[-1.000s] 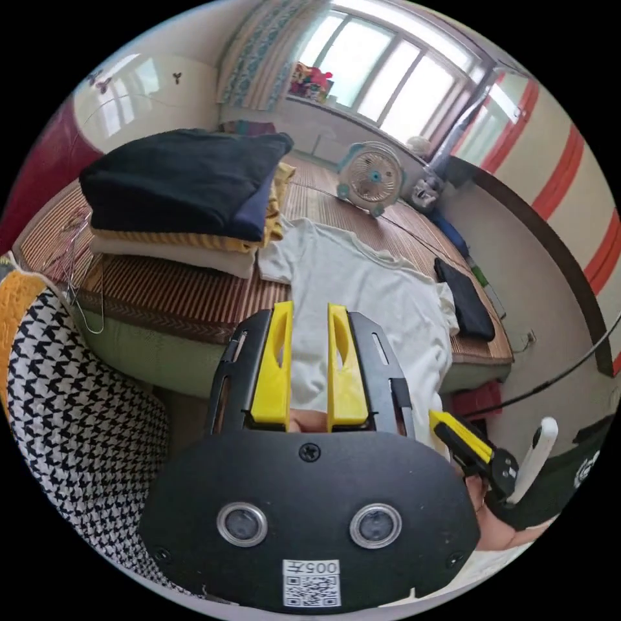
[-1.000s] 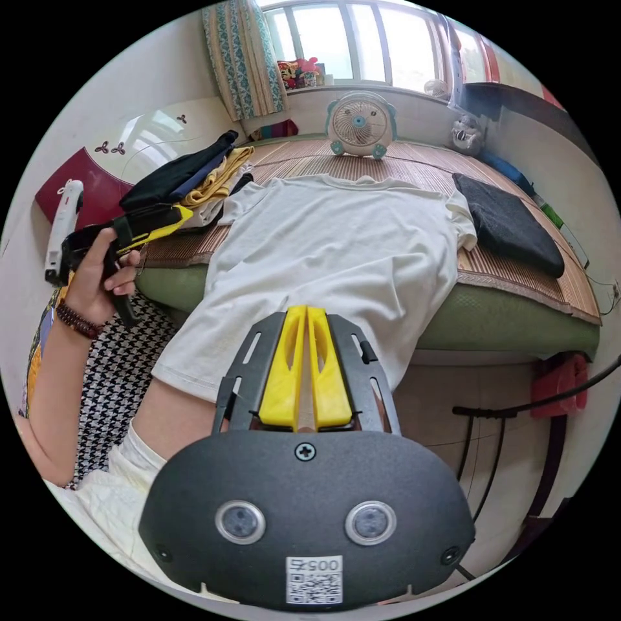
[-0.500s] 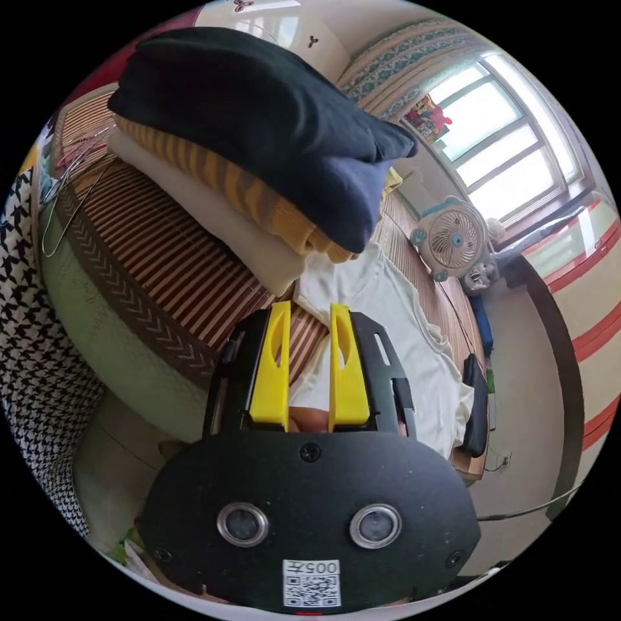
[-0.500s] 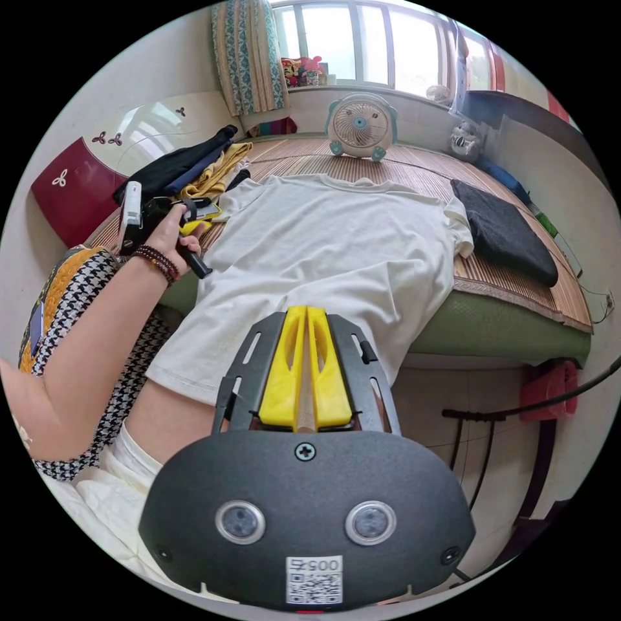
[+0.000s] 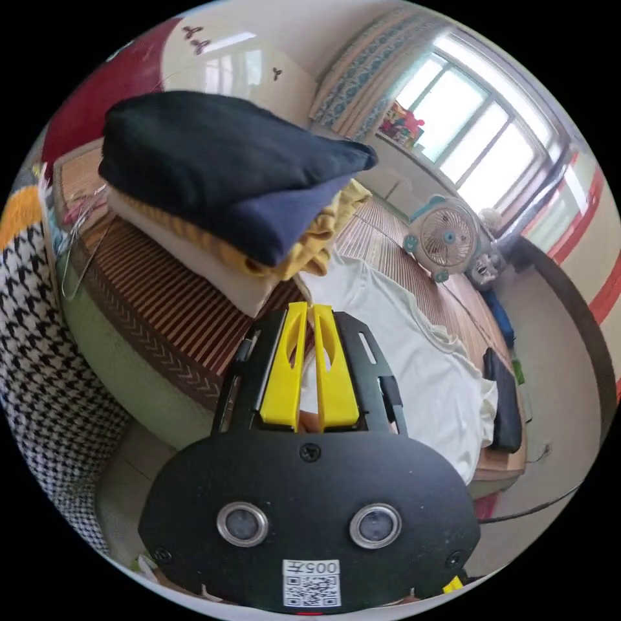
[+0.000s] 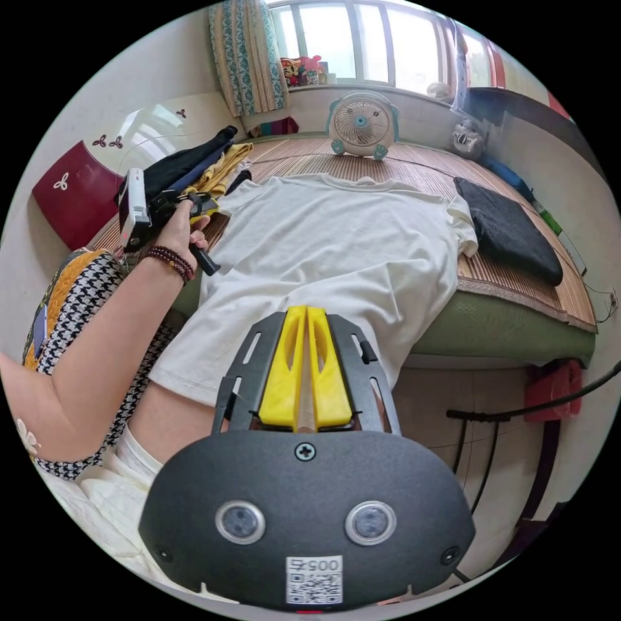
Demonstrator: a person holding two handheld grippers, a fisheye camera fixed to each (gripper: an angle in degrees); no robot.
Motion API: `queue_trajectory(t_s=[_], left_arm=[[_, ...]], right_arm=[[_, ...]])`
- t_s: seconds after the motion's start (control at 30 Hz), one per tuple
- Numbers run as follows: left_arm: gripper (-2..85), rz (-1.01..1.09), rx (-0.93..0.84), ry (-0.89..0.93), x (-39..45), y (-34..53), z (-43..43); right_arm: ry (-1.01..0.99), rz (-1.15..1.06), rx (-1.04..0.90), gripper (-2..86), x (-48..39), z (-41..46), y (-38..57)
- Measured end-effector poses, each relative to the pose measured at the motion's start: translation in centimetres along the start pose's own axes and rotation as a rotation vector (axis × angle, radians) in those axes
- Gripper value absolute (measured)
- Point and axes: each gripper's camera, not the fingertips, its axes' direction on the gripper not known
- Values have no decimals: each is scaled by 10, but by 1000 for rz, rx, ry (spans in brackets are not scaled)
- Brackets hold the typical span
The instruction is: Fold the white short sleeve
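Both grippers off the cloth, fold not started; risks were a slide off the edge and a bump on the stack.

Right gripper (image 6: pixel 305 317): jaws pressed together, empty, over the shirt hem. White short sleeve (image 6: pixel 343 246) lay flat on the mat, hem hanging over the bed edge (image 6: pixel 504 326); one tug could drag it off. Left gripper (image 5: pixel 309 314): jaws nearly closed, probably holding nothing, right beside the folded stack (image 5: pixel 226 187) by the shirt's sleeve; reaching in could topple it.

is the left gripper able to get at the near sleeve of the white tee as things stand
Probably yes. The left gripper sits right by that sleeve of the white tee, jaws nearly closed. The folded clothes stack crowds it from beside.
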Motion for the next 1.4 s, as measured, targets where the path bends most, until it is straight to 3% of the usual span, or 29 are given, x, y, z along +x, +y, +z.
queue_trajectory(t_s=[0.23,0.4,0.63,0.8,0.97,1.2,1.4], left_arm=[[35,338,-57,-43,92,-4,21],[50,522,-313,-23,130,18,80],[84,489,-277,109,111,18,75],[91,278,-168,250,60,-1,52],[97,129,-199,290,38,-31,77],[98,215,-298,211,70,-21,104],[85,323,-235,120,93,9,101]], right_arm=[[-10,7,1,-16,4,0,0],[-9,8,1,-16,5,0,0],[-20,14,1,-16,8,0,-1],[-32,20,0,-16,10,1,-3],[-30,16,-1,-16,11,2,-4],[-49,30,-1,-16,13,2,-5],[-42,21,-2,-16,11,2,-6]])
